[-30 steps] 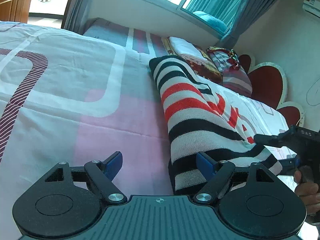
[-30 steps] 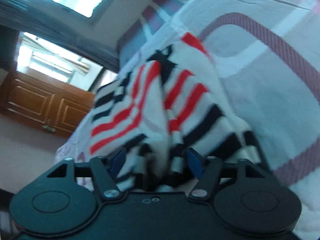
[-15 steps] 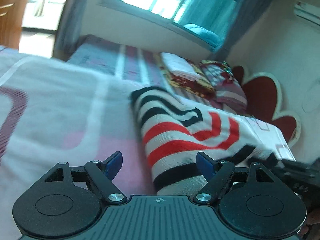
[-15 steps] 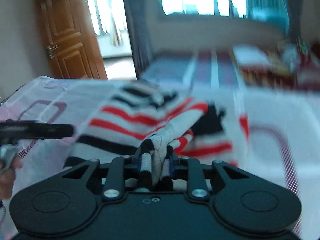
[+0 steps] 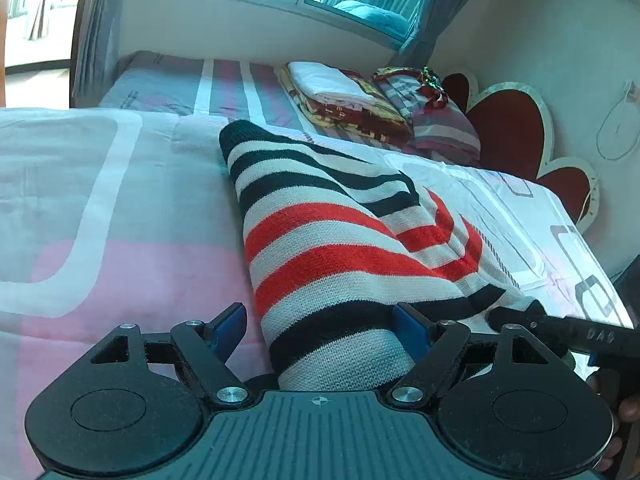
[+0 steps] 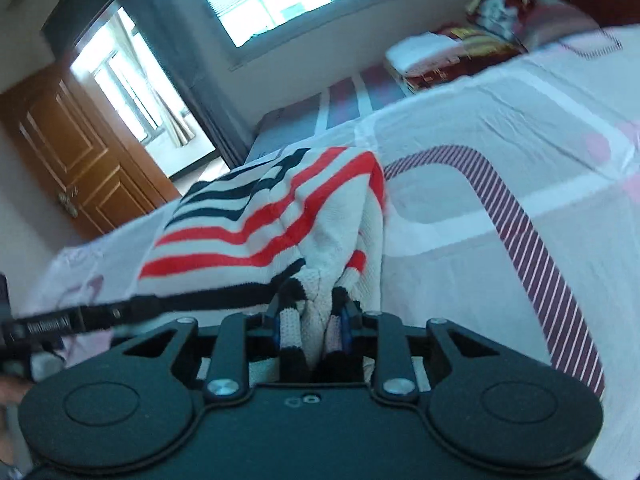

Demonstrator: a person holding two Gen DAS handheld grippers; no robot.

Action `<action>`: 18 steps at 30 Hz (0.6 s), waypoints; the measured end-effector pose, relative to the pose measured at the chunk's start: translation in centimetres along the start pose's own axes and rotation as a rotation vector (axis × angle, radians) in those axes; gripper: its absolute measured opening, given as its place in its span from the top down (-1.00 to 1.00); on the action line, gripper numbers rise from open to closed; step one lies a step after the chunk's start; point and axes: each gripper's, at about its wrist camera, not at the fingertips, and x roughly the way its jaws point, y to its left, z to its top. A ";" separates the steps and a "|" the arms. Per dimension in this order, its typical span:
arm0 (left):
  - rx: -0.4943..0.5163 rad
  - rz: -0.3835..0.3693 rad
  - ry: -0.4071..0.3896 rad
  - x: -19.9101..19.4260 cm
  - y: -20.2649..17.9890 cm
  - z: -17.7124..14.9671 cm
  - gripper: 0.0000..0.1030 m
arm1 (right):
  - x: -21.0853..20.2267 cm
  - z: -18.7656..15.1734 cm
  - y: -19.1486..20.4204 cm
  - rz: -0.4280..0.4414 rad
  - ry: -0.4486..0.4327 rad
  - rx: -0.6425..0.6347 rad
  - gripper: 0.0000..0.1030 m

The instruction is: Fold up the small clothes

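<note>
A knitted garment with black, red and white stripes lies lengthwise on the bed. My left gripper is open, its blue pads on either side of the garment's near end, which lies between the fingers. My right gripper is shut on a bunched edge of the same garment and holds it up off the bed. The right gripper's finger shows at the right of the left wrist view, and the left gripper's finger at the left of the right wrist view.
The bed has a pink, grey and white cover. A stack of folded blankets and a pillow lie at its far end by a red headboard. A wooden door stands left of the window.
My right gripper has closed on the garment's edge and lifted it. My left gripper has moved in so the garment's near end lies between its open fingers.
</note>
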 end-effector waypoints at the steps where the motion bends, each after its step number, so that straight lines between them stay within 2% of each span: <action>1: 0.007 0.001 -0.001 0.0 0.0 0.1 -0.54 | -0.1 0.1 -0.3 0.009 0.008 0.029 0.41; 5: -0.004 -0.013 0.004 -0.2 0.3 -0.1 -0.54 | -1.6 0.2 -1.3 0.051 0.028 0.163 0.36; 9: -0.005 -0.019 -0.005 -0.5 0.4 -0.6 -0.54 | -3.0 -0.8 -1.9 0.053 0.035 0.224 0.31; 10: -0.008 -0.023 -0.007 -0.5 0.5 -0.6 -0.54 | -3.1 -1.0 -1.9 0.046 0.043 0.229 0.42; 11: -0.010 -0.020 -0.009 -0.6 0.5 -0.5 -0.54 | -3.0 -1.3 -1.9 0.040 0.047 0.245 0.63; 12: -0.010 -0.013 -0.022 -0.9 0.5 -0.3 -0.54 | -2.4 -1.6 -2.2 0.037 0.047 0.268 0.66; 13: -0.004 -0.019 -0.035 -1.4 0.5 -0.2 -0.54 | -2.2 -2.1 -2.6 0.058 0.052 0.340 0.70; 14: 0.005 -0.026 -0.039 -1.9 0.5 -0.2 -0.54 | -2.1 -2.6 -3.5 0.146 0.038 0.449 0.72; 16: 0.020 -0.021 -0.013 -2.1 0.6 -0.7 -0.54 | -3.4 -3.5 -4.3 0.314 -0.050 0.562 0.72; 17: 0.035 -0.017 0.018 -1.8 0.6 -1.0 -0.55 | -3.6 -3.9 -4.7 0.356 -0.077 0.591 0.72; 18: 0.043 -0.023 0.037 -1.4 0.5 -1.3 -0.59 | -3.3 -4.4 -5.2 0.346 -0.068 0.596 0.72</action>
